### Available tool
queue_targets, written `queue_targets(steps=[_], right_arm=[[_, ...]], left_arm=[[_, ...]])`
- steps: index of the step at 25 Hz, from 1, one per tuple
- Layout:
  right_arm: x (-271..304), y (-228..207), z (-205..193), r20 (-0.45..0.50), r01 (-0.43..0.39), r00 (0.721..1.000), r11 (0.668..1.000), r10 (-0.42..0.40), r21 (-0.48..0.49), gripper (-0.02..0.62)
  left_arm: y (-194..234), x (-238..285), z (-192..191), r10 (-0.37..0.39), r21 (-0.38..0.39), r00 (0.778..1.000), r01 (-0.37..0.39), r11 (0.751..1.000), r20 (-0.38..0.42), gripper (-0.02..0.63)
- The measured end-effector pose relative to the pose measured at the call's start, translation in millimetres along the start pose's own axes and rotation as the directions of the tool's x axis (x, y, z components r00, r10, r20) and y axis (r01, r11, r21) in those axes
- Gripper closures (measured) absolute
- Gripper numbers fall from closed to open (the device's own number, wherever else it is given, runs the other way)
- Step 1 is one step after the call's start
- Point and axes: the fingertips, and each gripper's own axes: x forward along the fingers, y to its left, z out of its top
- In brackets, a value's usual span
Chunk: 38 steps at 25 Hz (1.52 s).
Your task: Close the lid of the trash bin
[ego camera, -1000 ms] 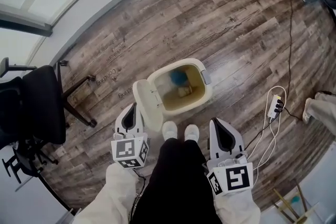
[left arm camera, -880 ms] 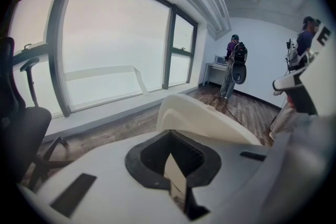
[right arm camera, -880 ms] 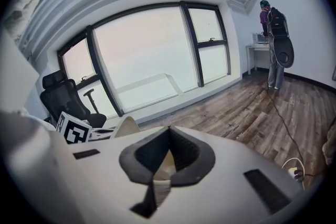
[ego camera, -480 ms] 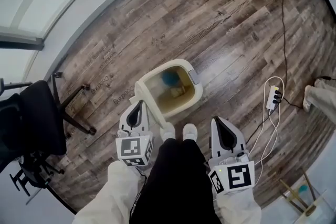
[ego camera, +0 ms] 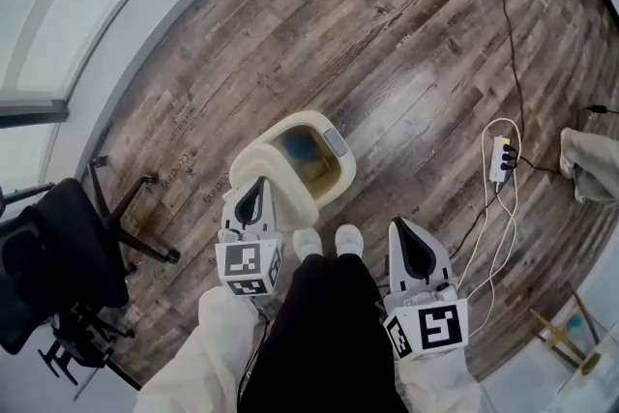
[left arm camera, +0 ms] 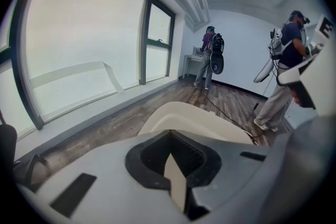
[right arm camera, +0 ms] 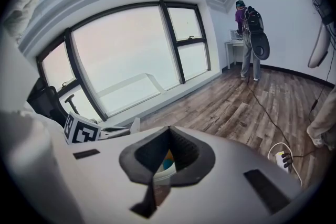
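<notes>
We see a wood-plank floor [ego camera: 406,44], a black office chair [ego camera: 58,256] at left, and big windows [left arm camera: 79,55] along a white wall [right arm camera: 294,13].

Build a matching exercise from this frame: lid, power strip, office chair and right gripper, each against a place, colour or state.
1 lid
2 power strip
3 office chair
4 right gripper

A black, far left of the head view
B white, on the floor at right
C cream, tilted partway over the trash bin opening
D shut, low right of centre, apart from the bin

Pairs: 1-C, 2-B, 3-A, 4-D
</notes>
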Motion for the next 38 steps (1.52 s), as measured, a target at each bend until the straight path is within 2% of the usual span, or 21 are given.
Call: queue_targets(steps=[16, 22, 32, 38], right_arm=[[-14.2, -63.3, -9.8, -0.011, 0.106, 0.994, 0.992, -0.106, 0.062, 0.572], [-12.0, -61.0, -18.0, -0.025, 0.096, 0.995, 0.993, -0.094, 0.070, 0.572], [-2.7, -64.3, -23.1, -0.046, 0.095, 0.995, 0.993, -0.092, 0.071, 0.572], [2.9, -60.2, -15.7, -0.039, 0.091, 0.995, 0.995, -0.089, 0.046, 0.572]], left_arm=[[-32.4, 70.8, -27.8, -0.051, 0.059, 0.994, 0.057, 0.997, -0.095, 0.601], [-33.1, 89.7, -41.9, -0.048, 0.092, 0.992, 0.059, 0.994, -0.113, 0.601], [-38.3, 111.5, -58.1, -0.061, 0.085, 0.986, 0.075, 0.994, -0.157, 0.601], [-33.8, 120.8, -67.8, -0.034, 0.136, 0.985, 0.058, 0.989, -0.168, 0.601]])
